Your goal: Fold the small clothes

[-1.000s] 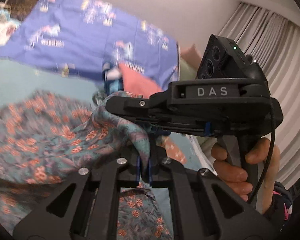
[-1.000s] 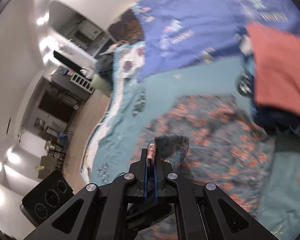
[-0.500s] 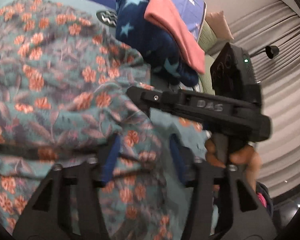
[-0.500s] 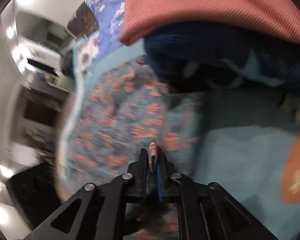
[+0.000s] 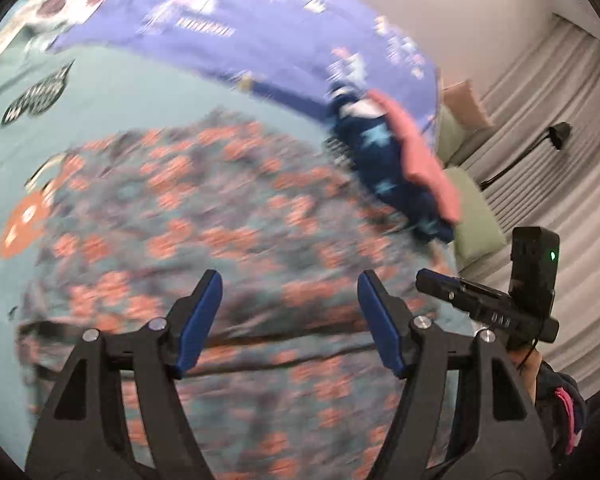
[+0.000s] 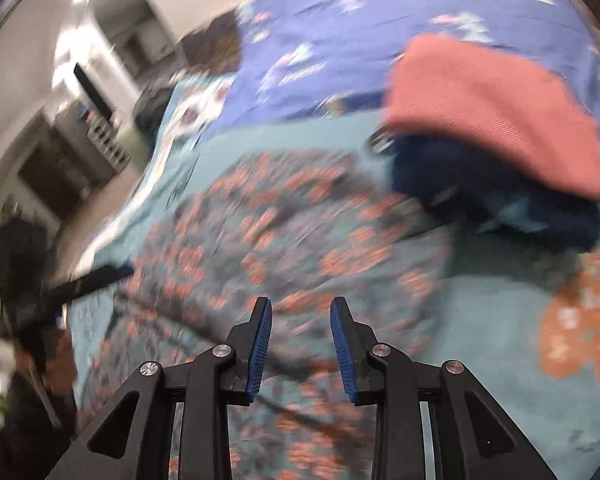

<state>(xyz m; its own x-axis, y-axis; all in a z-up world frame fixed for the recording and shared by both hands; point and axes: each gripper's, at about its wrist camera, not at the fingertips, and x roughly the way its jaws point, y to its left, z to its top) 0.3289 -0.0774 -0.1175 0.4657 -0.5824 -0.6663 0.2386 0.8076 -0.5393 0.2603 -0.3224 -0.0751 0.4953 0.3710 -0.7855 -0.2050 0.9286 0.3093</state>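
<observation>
The floral garment (image 5: 220, 240) lies spread on the teal bedsheet (image 5: 140, 92), just beside a folded stack of a navy star-print piece (image 6: 480, 184) and a pink one (image 6: 488, 108). The left gripper (image 5: 290, 312) and right gripper (image 6: 300, 332) hover above it, jaws spread and holding nothing.

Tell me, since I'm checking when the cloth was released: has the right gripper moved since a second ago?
Yes. The right gripper has opened and let go of the floral garment, and sits nearer the folded pink-and-navy stack than before.

Black tongs (image 5: 290, 292), blue pads (image 5: 204, 312), silver screws.
</observation>
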